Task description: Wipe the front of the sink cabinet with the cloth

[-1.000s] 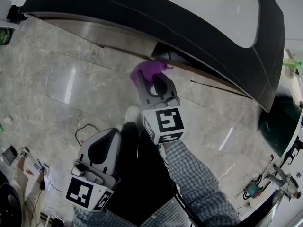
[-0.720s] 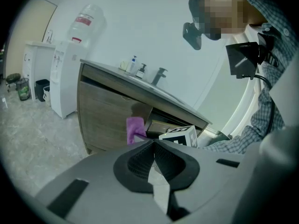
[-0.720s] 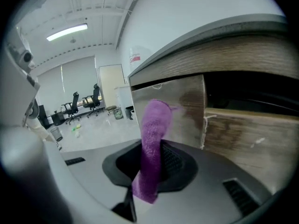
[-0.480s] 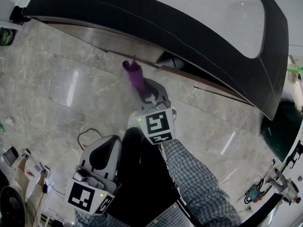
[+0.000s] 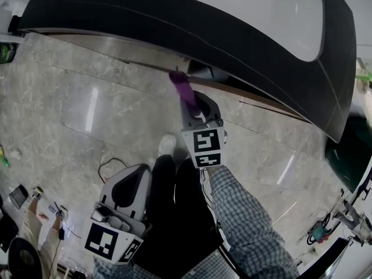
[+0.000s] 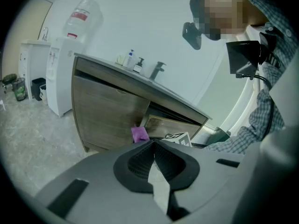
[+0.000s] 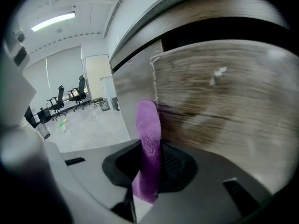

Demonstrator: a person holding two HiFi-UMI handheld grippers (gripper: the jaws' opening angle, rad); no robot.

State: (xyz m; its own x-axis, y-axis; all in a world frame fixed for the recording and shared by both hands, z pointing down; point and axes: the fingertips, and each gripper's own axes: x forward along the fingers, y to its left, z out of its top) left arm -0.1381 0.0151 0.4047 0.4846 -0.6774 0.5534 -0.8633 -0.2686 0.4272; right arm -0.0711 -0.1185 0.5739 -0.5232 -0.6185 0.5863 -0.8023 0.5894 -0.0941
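My right gripper (image 5: 192,100) is shut on the purple cloth (image 5: 182,86), whose tip presses on the brown sink cabinet front (image 5: 145,57) just below the dark countertop. Seen from the right gripper view, the cloth (image 7: 148,134) stands edge-on between the jaws of that gripper (image 7: 149,149), against the wood-grain panel (image 7: 224,111). My left gripper (image 5: 131,174) hangs low by the person's legs, away from the cabinet. In the left gripper view its jaws (image 6: 153,146) are shut and hold nothing; beyond them are the cabinet (image 6: 107,111) and the cloth (image 6: 139,134).
A dark countertop (image 5: 232,34) with a white basin (image 5: 279,10) overhangs the cabinet. One drawer (image 6: 173,125) stands ajar. Soap bottles (image 6: 133,62) and a faucet (image 6: 158,70) stand on top. A water dispenser (image 6: 65,64) is left of the cabinet, a cable (image 5: 107,164) on the marble floor.
My right gripper swung left with the cloth, then back right along the cabinet front. The cloth now stands narrow and edge-on. The left gripper has hardly moved.
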